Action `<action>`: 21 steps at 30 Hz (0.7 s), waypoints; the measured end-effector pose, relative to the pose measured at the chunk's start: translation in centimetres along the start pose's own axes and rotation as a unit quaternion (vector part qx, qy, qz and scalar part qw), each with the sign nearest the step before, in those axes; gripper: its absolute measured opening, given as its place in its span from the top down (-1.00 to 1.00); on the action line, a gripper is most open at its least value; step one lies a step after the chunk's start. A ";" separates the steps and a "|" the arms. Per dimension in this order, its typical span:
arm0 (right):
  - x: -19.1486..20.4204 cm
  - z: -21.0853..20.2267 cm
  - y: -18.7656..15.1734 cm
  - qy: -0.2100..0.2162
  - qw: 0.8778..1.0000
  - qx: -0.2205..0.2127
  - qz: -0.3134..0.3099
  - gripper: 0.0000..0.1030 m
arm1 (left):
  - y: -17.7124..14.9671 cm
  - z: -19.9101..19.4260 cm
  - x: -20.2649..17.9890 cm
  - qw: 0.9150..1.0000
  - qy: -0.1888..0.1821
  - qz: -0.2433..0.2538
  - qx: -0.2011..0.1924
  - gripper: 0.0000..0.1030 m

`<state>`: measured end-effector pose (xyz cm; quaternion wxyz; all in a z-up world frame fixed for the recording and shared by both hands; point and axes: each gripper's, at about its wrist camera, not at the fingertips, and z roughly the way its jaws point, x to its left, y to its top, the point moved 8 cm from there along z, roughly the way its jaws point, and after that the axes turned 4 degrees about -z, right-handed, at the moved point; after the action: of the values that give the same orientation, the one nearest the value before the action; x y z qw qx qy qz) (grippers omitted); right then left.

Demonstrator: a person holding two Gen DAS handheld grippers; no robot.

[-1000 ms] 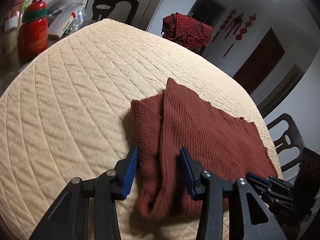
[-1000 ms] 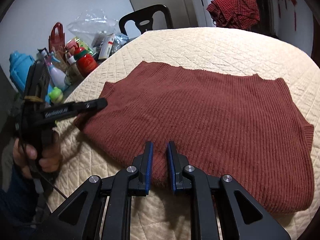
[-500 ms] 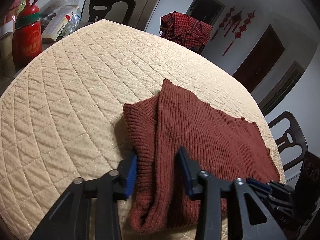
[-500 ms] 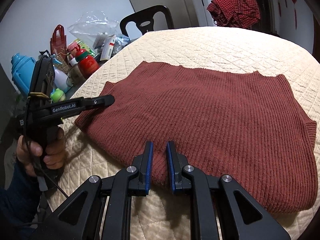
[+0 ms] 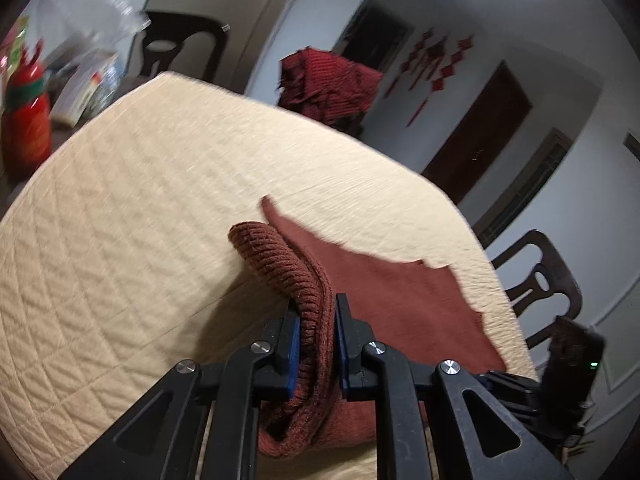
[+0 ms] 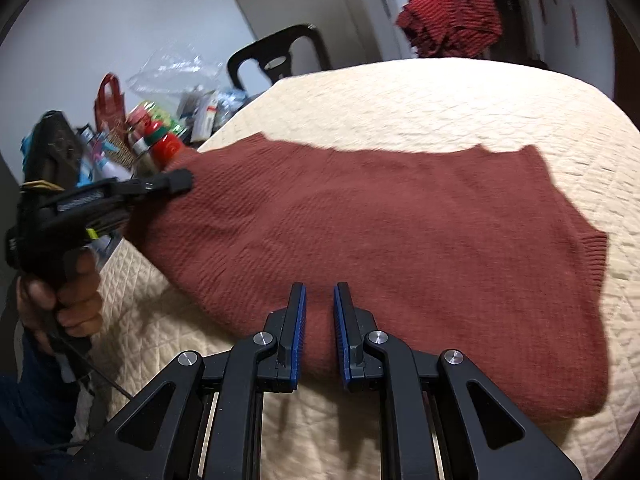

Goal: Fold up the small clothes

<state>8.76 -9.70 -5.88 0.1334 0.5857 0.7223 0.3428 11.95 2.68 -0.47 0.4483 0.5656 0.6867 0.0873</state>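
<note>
Rust knit sweater [image 6: 380, 232] lies on the quilted bench [image 6: 460, 108]. Left gripper [image 5: 316, 332] fingers closing, pads pressing a bunched fold at the sweater's left edge, lifted off the quilt. Right gripper [image 6: 319, 320] fingers nearly closed, pinching the near hem. A hand [image 6: 68, 292] holds the left gripper.
</note>
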 end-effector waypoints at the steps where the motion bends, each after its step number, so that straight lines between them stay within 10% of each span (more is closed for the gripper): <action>1: -0.6 -0.5 0.1 -0.006 1.000 -0.006 0.006 0.73 | 0.3 0.0 -0.9 1.000 -0.012 0.003 0.000 0.70; 11: -8.0 -7.1 0.5 -0.087 0.991 -0.066 0.082 0.73 | 0.2 4.3 -10.9 0.991 -0.111 0.060 0.034 0.71; 21: -10.8 -9.7 -1.1 -0.099 0.983 -0.080 0.131 0.71 | -4.8 9.7 -13.7 0.980 -0.133 0.076 0.123 0.45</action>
<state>5.19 -23.23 -1.71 0.2047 0.6933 0.5929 0.3547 14.98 -14.42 -2.07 0.4546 0.6736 0.5813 -0.0406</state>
